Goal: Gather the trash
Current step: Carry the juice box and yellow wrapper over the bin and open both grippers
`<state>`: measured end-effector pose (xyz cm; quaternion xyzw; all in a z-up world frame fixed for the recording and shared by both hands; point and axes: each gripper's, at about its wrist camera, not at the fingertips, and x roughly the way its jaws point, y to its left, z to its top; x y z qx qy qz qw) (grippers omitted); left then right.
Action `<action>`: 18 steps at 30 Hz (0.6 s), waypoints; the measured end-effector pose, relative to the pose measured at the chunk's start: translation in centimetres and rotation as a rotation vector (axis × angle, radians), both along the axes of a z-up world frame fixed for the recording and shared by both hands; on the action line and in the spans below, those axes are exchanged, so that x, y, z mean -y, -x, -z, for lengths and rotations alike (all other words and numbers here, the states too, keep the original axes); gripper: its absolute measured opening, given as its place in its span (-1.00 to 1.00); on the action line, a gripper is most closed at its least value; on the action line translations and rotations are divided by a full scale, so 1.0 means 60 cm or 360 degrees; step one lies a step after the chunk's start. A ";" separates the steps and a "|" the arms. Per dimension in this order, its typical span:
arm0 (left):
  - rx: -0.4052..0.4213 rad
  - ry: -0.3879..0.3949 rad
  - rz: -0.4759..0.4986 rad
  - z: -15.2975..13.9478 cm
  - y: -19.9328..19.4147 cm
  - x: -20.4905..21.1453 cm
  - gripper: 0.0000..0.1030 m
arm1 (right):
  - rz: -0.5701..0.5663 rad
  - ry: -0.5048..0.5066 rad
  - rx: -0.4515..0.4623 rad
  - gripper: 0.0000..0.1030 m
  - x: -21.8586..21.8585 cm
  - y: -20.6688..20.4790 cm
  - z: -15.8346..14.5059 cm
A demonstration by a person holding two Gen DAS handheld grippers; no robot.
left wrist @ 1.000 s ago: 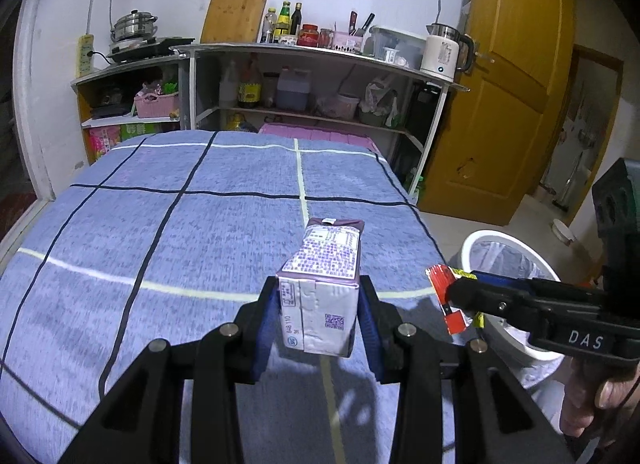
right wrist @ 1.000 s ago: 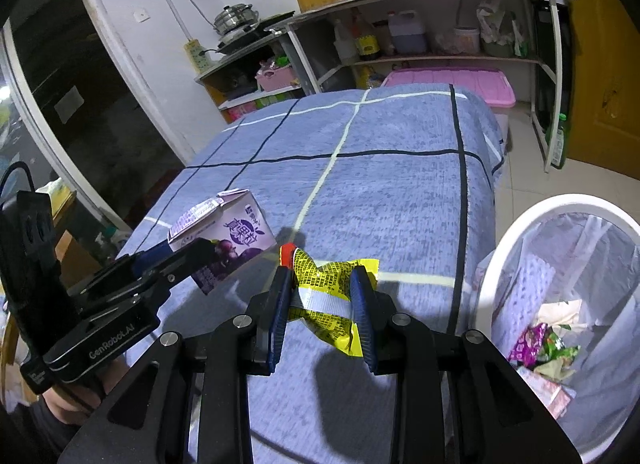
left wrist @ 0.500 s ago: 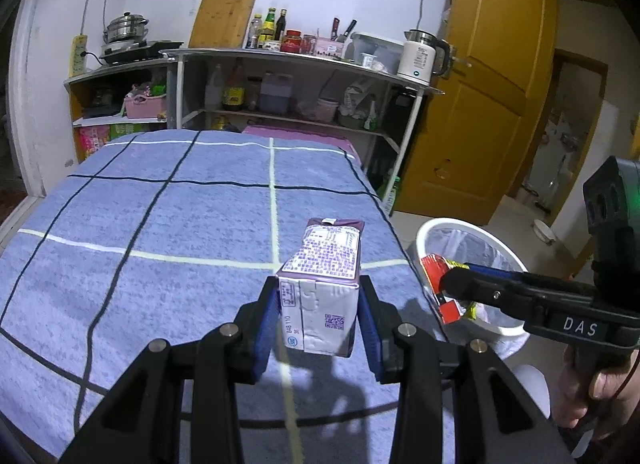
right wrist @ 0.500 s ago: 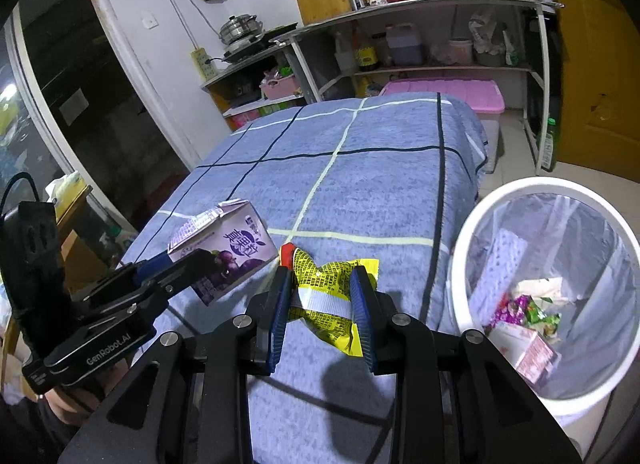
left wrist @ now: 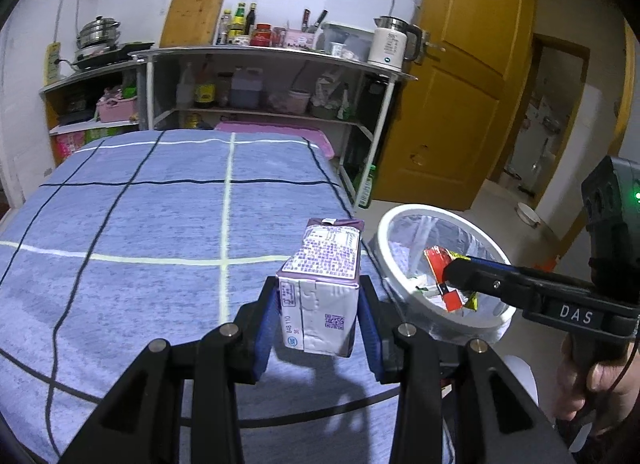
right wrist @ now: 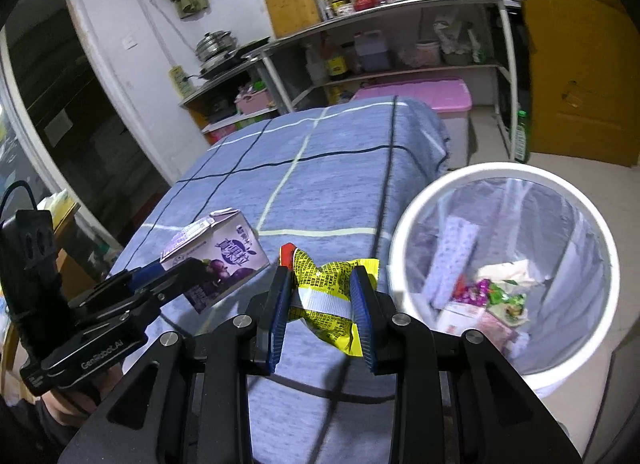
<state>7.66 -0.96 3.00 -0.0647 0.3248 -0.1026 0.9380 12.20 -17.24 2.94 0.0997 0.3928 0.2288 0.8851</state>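
Both pickups are complete; disposal remains. The left claw (left wrist: 319, 318) is clamped on the purple carton (left wrist: 322, 292) above the blue-covered surface (left wrist: 140, 223). The right claw (right wrist: 323, 314) grips the yellow wrapper (right wrist: 332, 304). The bin (right wrist: 600, 248), at 3 o'clock, already holds trash.

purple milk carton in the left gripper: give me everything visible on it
The milk carton is a small rectangular paperboard box, purple and white, with a folded top seam, fine print, a QR code and grape artwork with Chinese lettering. It looks intact, slightly dented. The left gripper is shut on its two sides with blue pads, holding it in the air over the blue checked bedspread, tipped forward, top away from the camera. Nothing else touches it.
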 end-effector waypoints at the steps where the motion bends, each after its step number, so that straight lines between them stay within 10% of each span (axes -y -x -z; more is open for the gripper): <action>1: -0.0002 -0.0003 0.0014 0.000 -0.004 0.007 -0.23 | 0.0017 -0.0003 -0.0002 -0.39 0.008 -0.001 0.001; 18: -0.0014 -0.0035 0.0260 0.004 -0.074 0.123 -0.23 | 0.0318 -0.0017 -0.0064 -0.39 0.150 -0.016 0.029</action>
